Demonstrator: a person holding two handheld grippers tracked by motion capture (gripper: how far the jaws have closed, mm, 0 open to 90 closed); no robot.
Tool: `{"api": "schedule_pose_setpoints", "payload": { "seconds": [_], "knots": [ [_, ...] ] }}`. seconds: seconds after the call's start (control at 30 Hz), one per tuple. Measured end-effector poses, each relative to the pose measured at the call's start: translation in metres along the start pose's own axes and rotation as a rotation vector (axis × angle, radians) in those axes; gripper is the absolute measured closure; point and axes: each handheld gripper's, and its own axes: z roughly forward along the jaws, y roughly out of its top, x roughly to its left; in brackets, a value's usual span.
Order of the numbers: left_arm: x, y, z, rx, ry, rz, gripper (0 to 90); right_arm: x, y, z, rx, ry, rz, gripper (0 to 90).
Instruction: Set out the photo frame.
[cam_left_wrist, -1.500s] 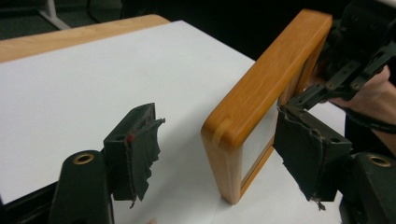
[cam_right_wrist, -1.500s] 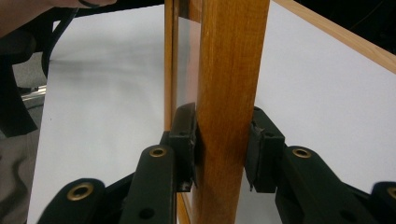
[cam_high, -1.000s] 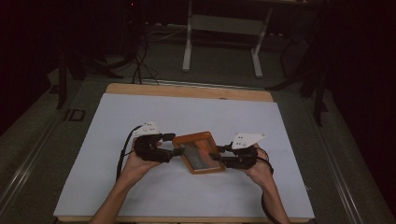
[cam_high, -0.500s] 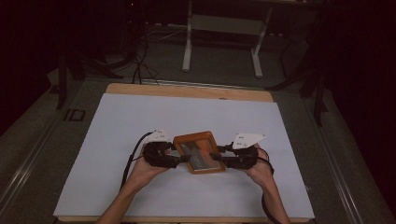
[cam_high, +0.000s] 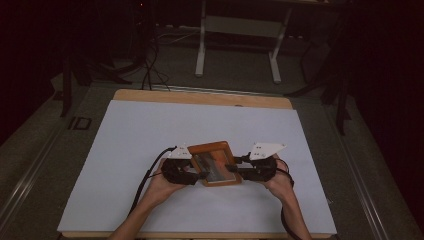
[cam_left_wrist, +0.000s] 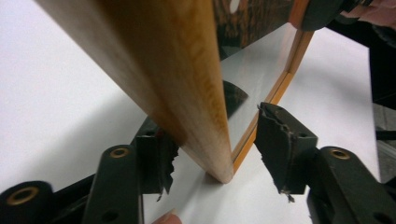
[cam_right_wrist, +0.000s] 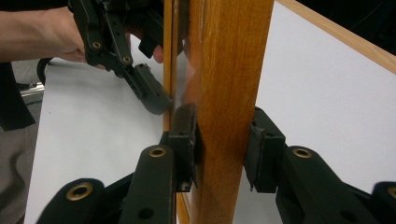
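1. The wooden picture frame (cam_high: 215, 163) lies near the front middle of the white table (cam_high: 150, 130), between the two grippers.
2. The right gripper (cam_right_wrist: 219, 140) has its jaws clenched on the frame's right wooden edge, with both pads pressing on it.
3. The left gripper (cam_left_wrist: 212, 149) has just been closing its jaws around the frame's left edge. One pad is at the wood, but the other pad still stands apart from it.

The rectangular orange-brown wooden frame (cam_high: 214, 148) is smooth and varnished, its glass pane (cam_left_wrist: 261, 65) glossy; the white table cover (cam_high: 150, 125) is matt.
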Motion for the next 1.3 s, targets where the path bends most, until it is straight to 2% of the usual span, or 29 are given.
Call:
{"api": "schedule_pose_setpoints", "payload": {
  "seconds": [0.07, 0.4, 0.83, 1.3],
  "knots": [
    [-0.0003, -0.0005, -0.0006, -0.007, 0.007, 0.006, 51.6, -0.0005, -0.0006, -0.0003, 0.0, 0.001, -0.001, 67.2],
    [-0.0009, -0.0011, -0.0015, -0.018, -0.013, 0.018, 57.5, -0.0034, -0.0043, -0.0023, 0.008, -0.005, 0.009, 65.8],
    [-0.0005, -0.0001, -0.0029, -0.034, -0.033, -0.009, 60.7, -0.0069, -0.0072, -0.0039, 0.007, 0.01, 0.036, 65.1],
    [-0.0013, 0.0035, -0.0099, -0.025, 0.023, 0.005, 60.3, -0.0054, -0.0062, 0.0037, 0.012, -0.008, 0.046, 63.4]
  ]
}}
